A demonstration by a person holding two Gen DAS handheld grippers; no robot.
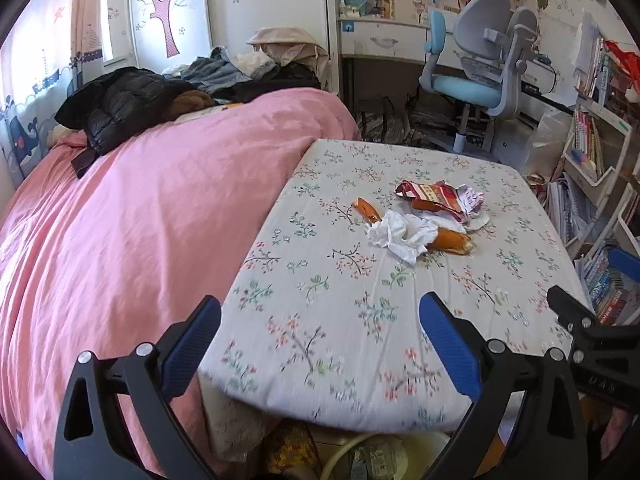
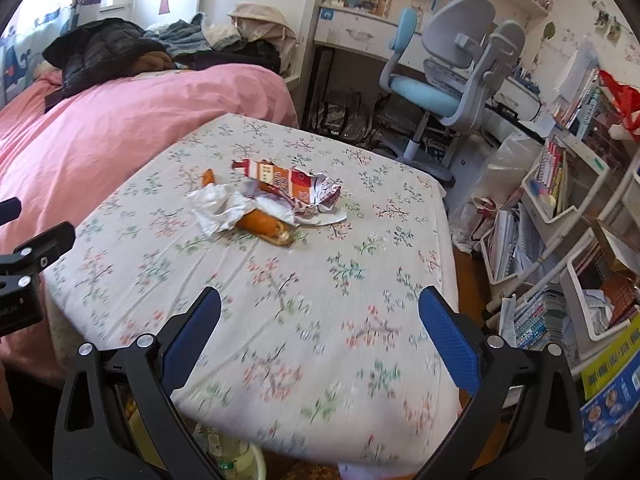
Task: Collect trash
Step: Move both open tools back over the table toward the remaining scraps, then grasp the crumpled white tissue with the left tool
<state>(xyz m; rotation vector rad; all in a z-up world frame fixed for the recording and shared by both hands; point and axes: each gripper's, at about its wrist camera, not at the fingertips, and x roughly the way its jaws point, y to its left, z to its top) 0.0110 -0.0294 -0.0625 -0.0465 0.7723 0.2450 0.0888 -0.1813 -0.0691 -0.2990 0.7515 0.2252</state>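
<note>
Both my left tongs (image 1: 320, 340) and right tongs (image 2: 320, 340) gape, holding nothing. The crumpled tissue (image 1: 400, 234), torn wrapper (image 1: 440, 198) and orange peel (image 1: 452, 240) overlap mid-bed; one pinch might scatter them.

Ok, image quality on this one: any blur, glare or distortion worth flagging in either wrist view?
Left wrist view: heavy fisheye bending and dark corners; the near floral sheet is smeared, while the crumpled tissue stays sharp. Right wrist view: same curvature, near sheet blurred too, red wrapper legible; the window at top left is blown out in both.
</note>
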